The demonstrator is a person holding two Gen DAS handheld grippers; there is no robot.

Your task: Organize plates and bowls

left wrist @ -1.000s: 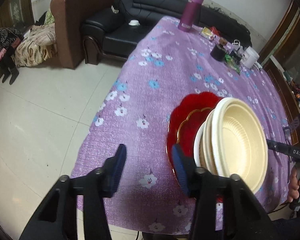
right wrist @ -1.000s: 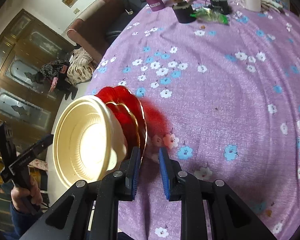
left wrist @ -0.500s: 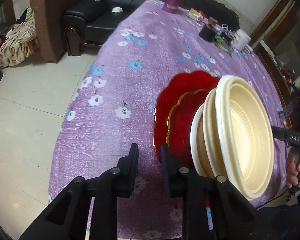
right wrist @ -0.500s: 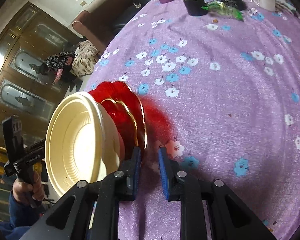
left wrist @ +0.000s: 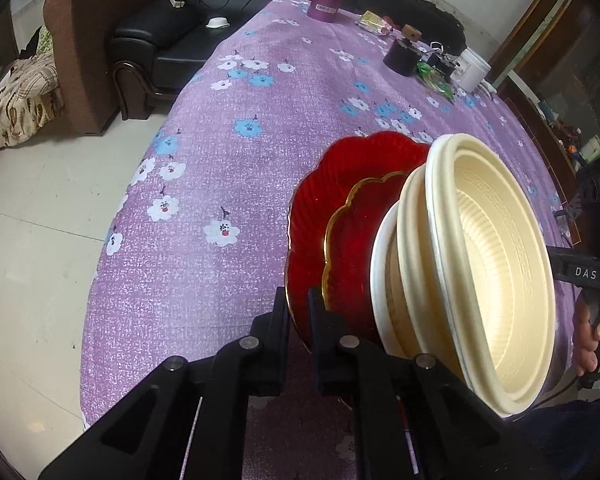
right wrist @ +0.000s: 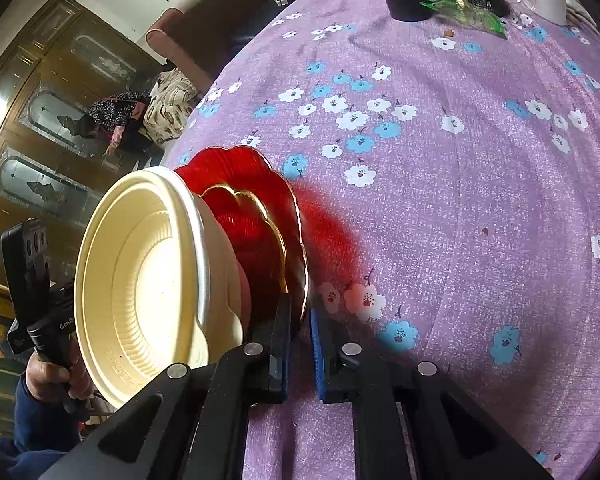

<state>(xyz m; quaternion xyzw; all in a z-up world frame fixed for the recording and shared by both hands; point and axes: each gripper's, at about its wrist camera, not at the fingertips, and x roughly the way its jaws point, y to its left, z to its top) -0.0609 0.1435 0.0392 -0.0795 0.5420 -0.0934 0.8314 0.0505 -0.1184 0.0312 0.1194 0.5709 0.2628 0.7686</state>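
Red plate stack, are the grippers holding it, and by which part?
Yes. Both the left gripper and right gripper pinch the rim of the large red plate, which carries a smaller red plate and cream bowls.

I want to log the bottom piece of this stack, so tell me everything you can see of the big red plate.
The big red plate looks like glossy translucent red glass, with a ribbed surface, a scalloped edge and a thin gold rim. It sits at the bottom of the stack, carrying a smaller red plate and cream bowls. The left gripper and right gripper each clamp its rim between their fingers. It casts a red glow on the purple tablecloth; whether it touches the cloth is unclear.
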